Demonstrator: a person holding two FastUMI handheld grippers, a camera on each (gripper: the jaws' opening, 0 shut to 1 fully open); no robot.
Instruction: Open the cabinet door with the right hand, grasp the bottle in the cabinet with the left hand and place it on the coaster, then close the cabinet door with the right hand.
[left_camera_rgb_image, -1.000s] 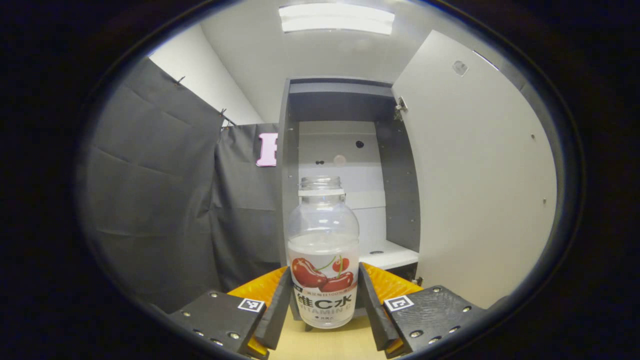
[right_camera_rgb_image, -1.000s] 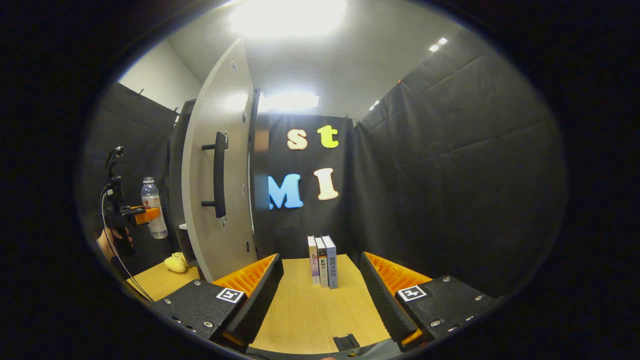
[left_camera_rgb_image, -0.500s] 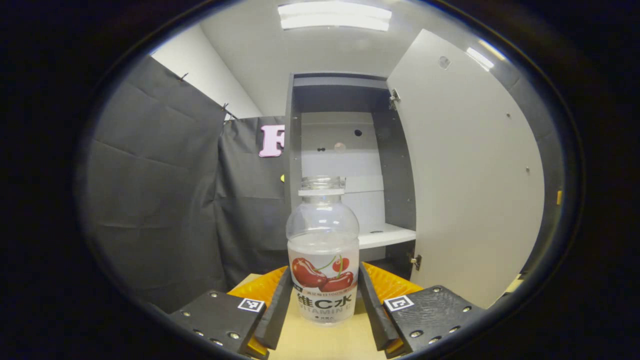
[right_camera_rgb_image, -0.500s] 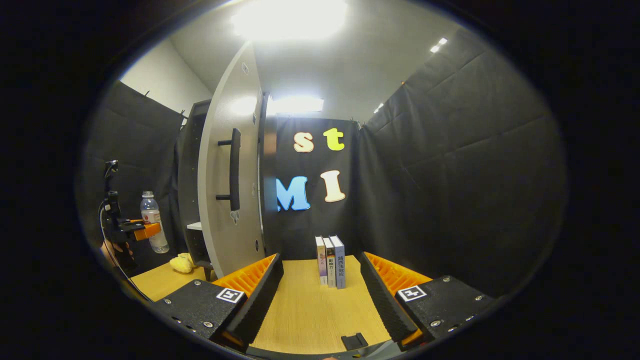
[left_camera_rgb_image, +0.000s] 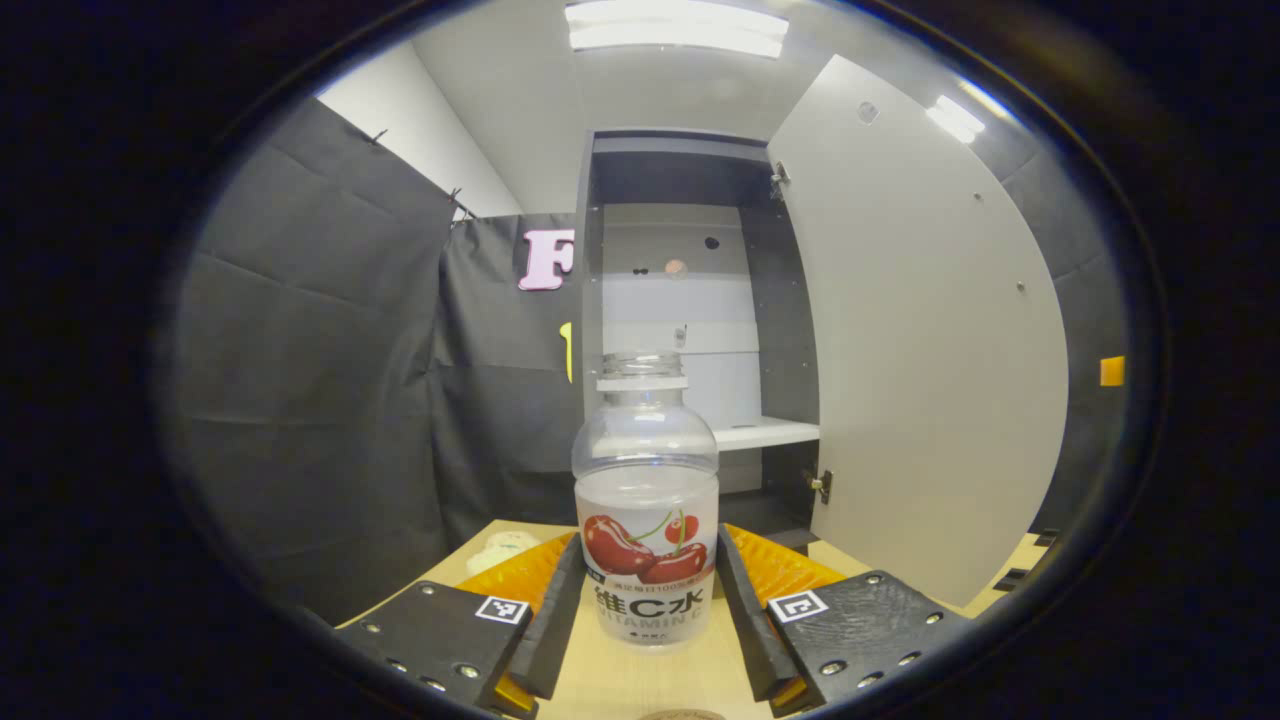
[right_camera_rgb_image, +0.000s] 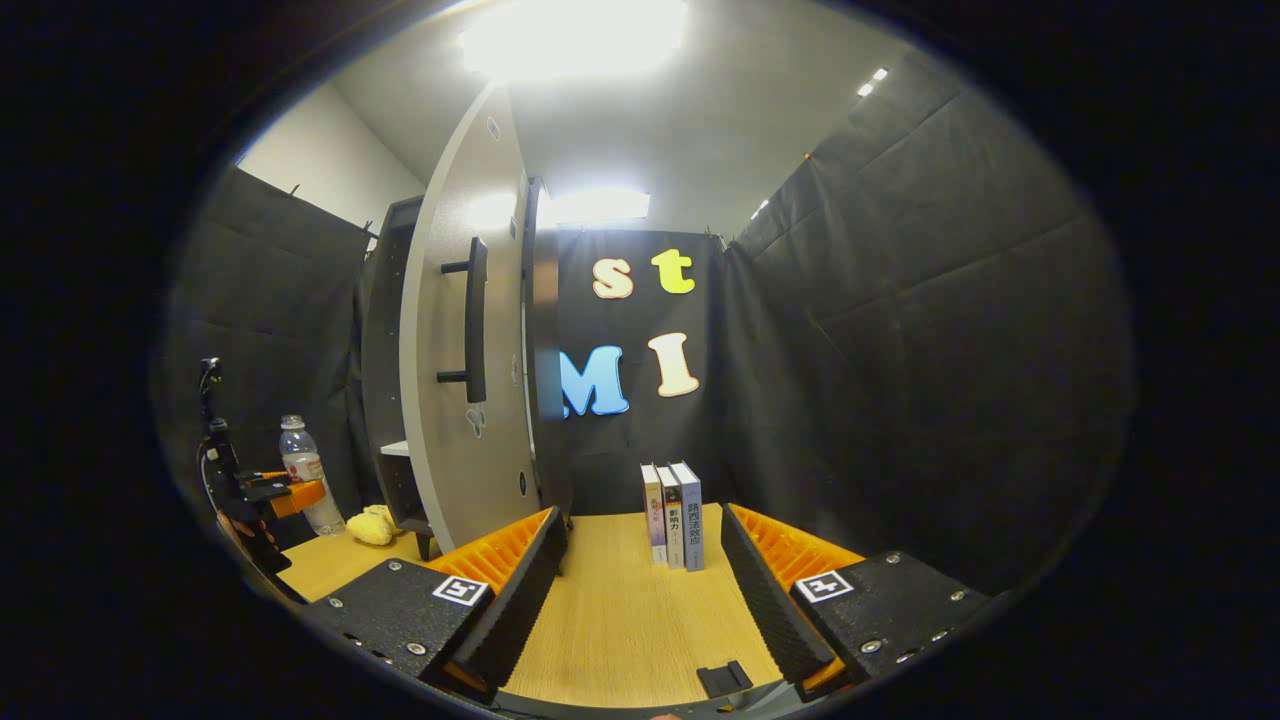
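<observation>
Bottle (left_camera_rgb_image: 646, 520) stands upright, clamped between both fingers of the left gripper (left_camera_rgb_image: 648, 610), above the wooden surface (left_camera_rgb_image: 640, 685) in front of the cabinet (left_camera_rgb_image: 690, 300), whose door (left_camera_rgb_image: 920, 340) is swung open. Right gripper (right_camera_rgb_image: 640, 590) is spread wide and empty, facing three upright books (right_camera_rgb_image: 673, 515).

Left hand-held gripper (left_camera_rgb_image: 648, 600) clamped; right hand-held gripper (right_camera_rgb_image: 643, 590) spread.
</observation>
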